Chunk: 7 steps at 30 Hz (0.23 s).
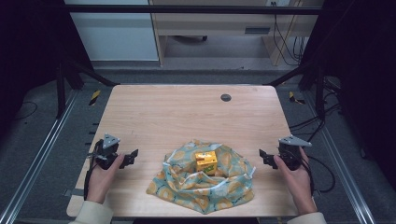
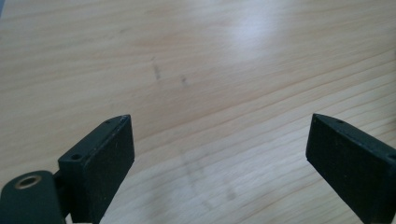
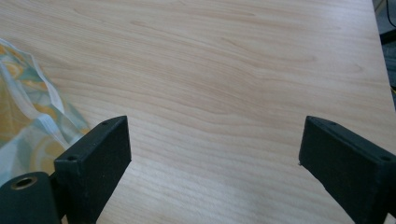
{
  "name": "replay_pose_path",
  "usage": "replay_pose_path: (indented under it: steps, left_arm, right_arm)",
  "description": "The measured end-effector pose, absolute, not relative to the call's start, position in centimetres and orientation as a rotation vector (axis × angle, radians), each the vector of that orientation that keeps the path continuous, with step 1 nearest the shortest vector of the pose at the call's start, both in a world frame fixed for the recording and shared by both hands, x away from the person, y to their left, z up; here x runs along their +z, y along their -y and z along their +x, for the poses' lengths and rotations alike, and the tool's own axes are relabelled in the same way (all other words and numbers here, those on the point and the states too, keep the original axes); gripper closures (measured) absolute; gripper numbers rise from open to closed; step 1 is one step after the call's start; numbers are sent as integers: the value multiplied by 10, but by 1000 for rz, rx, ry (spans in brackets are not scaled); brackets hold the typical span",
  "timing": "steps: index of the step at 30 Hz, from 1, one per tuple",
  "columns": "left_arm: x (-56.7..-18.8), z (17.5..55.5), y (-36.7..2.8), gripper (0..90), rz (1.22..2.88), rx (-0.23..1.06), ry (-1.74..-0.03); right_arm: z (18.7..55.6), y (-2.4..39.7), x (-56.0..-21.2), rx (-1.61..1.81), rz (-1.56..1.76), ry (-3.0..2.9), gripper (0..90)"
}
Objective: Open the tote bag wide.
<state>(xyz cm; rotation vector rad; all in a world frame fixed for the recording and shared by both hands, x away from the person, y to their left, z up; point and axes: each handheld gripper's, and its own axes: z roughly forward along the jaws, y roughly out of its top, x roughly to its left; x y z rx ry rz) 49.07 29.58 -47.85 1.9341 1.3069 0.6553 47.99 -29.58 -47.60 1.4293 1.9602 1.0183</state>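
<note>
A crumpled cloth (image 1: pixel 201 179) printed in pale green and orange lies near the front edge of the wooden table (image 1: pixel 187 112). On its middle sits a small yellow-orange box (image 1: pixel 206 161). My left gripper (image 1: pixel 132 157) hovers to the left of the cloth, held by a hand, with its jaws wide apart over bare wood (image 2: pixel 219 126). To the right of the cloth my right gripper (image 1: pixel 264 157) is open as well, nothing between its jaws (image 3: pixel 215 135). An edge of the cloth (image 3: pixel 28 116) shows at the left of the right gripper view.
A small dark round grommet (image 1: pixel 225 97) sits in the table top near its far edge. Black frame posts and cables (image 1: pixel 308 121) stand off the table's right side. Metal rails run along both sides below the table.
</note>
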Motion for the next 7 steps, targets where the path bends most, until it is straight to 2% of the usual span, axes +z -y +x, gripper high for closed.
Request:
replay_pose_path:
  steps: [7]
  left_arm:
    - [-476, 488, -297, 77, 1908, 647, -1305]
  right_arm:
    - [463, 301, -479, 961, 1432, -1904, 100]
